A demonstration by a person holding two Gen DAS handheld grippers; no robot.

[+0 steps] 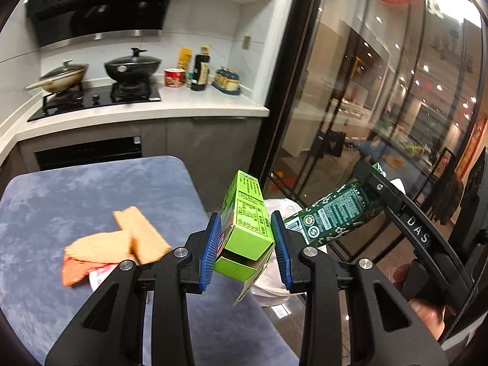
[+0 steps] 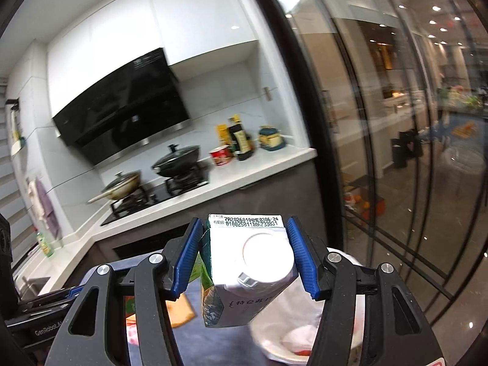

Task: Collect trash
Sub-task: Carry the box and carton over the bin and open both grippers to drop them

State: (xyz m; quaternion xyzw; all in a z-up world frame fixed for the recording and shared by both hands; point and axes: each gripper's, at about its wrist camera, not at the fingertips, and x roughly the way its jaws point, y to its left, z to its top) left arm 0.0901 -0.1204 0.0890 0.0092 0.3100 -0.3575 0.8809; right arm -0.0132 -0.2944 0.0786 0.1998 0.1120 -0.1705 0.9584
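My left gripper [image 1: 245, 244] is shut on a light green cardboard box [image 1: 247, 228] with an open end flap, held above the right edge of the blue-grey table [image 1: 76, 189]. My right gripper [image 2: 245, 254] is shut on a dark green drink carton [image 2: 244, 274] with a white cap; the carton also shows in the left wrist view [image 1: 332, 213], held to the right of the green box. A bin lined with a white bag [image 2: 292, 335] sits below the carton, with some waste in it. Orange wrappers [image 1: 122, 244] lie on the table.
A kitchen counter [image 1: 183, 106] with a hob, two lidded pans [image 1: 132, 67], bottles and a red tub stands behind the table. A dark-framed glass sliding door [image 1: 366, 91] runs along the right. The other gripper's body [image 2: 36, 320] is at lower left.
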